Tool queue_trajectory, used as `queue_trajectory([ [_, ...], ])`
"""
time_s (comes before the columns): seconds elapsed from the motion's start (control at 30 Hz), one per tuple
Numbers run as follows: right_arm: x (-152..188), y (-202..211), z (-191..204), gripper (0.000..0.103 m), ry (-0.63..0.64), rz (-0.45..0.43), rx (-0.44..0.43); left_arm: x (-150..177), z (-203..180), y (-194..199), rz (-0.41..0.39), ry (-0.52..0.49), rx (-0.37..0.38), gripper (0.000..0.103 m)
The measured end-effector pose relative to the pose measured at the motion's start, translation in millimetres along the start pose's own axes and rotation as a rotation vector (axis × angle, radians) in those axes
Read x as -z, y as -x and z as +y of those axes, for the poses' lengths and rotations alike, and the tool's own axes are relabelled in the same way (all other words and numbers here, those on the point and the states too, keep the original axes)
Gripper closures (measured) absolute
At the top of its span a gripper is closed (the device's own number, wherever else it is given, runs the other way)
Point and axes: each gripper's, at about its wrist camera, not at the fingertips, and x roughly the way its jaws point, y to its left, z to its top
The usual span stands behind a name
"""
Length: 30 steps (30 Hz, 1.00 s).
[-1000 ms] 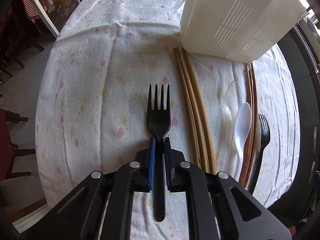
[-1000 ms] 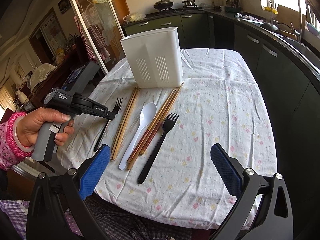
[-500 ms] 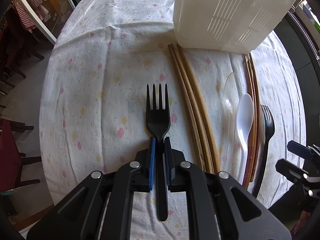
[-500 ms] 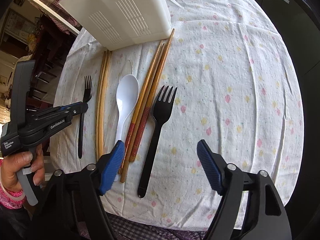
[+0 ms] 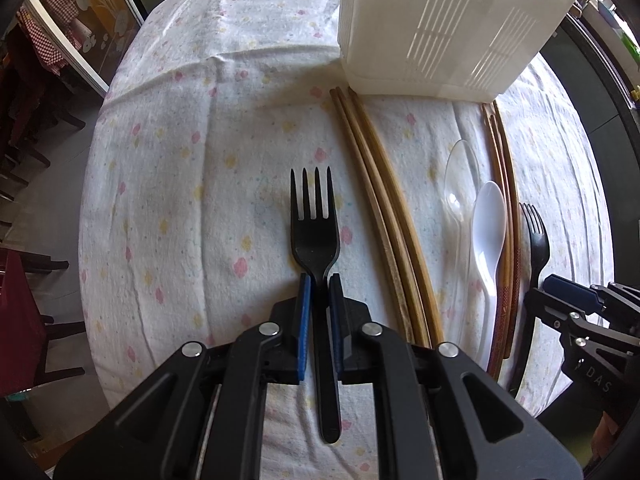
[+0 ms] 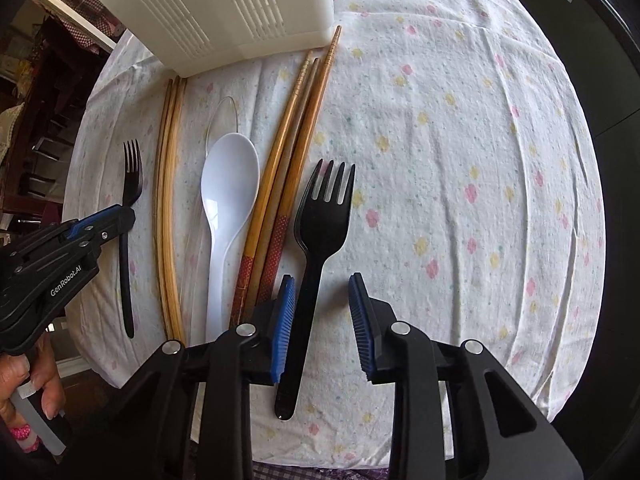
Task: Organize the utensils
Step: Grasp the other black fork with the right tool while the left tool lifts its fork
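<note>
So there's a table point(image 6: 460, 128) under a flowery white cloth, with a big white slotted utensil holder point(image 5: 448, 28) standing at the far end. In front of it everything's lined up lengthwise: a bundle of plain wooden chopsticks point(image 5: 384, 208), a clear spoon point(image 5: 460, 176), a white spoon point(image 6: 226, 200), and a second set of chopsticks with red patterned ends point(image 6: 280, 184).

The left gripper point(image 5: 320, 292) points almost straight down and is clamped on the neck of a black fork point(image 5: 314, 232), which sits at the left edge of the row. Tines point toward the holder, and the handle runs back between the pads.

The right gripper point(image 6: 322, 312) is closing over the other fork point(image 6: 320, 232), on the right side of the row. The handle sits between the jaws, right up against the left pad point(image 6: 285, 320), with a clear gap to the right one, so no real grip.
</note>
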Motion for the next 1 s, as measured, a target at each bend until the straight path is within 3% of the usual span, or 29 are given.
queue_trajectory([
  [0.1,0.7,-4.9,22.7,0.076,0.04,-0.018,0.086,2.0,-3.0,1.9,-0.005,-0.001,-0.004,0.093],
  [0.2,-1.4,-8.7,38.8,0.091,0.069,-0.021,0.091,3.7,-4.4,1.7,-0.007,-0.001,-0.001,0.093],
  [0.3,-2.4,-10.9,47.8,0.093,0.091,-0.031,0.106,5.2,-4.9,2.9,-0.009,0.002,0.001,0.093],
  [0.4,-2.6,-4.9,39.9,0.093,0.06,-0.048,0.033,5.2,-0.6,6.8,-0.01,0.01,0.016,0.094],
  [0.5,-0.8,15.4,28.5,0.094,0.035,-0.112,-0.071,3.1,2.9,30.7,-0.066,-0.001,0.037,0.094],
  [0.77,11.4,94.0,-6.4,0.094,0.002,-0.365,-0.309,-21.7,6.6,147.8,-0.336,-0.02,0.146,0.094],
  [0.9,15.2,118.4,-18.0,0.094,-0.002,-0.449,-0.365,-56.9,-9.0,194.4,-0.551,-0.017,0.23,0.094],
  [1.0,14.2,122.6,-33.6,0.094,-0.013,-0.489,-0.385,-80.7,-19.7,211.2,-0.757,-0.011,0.239,0.094],
])
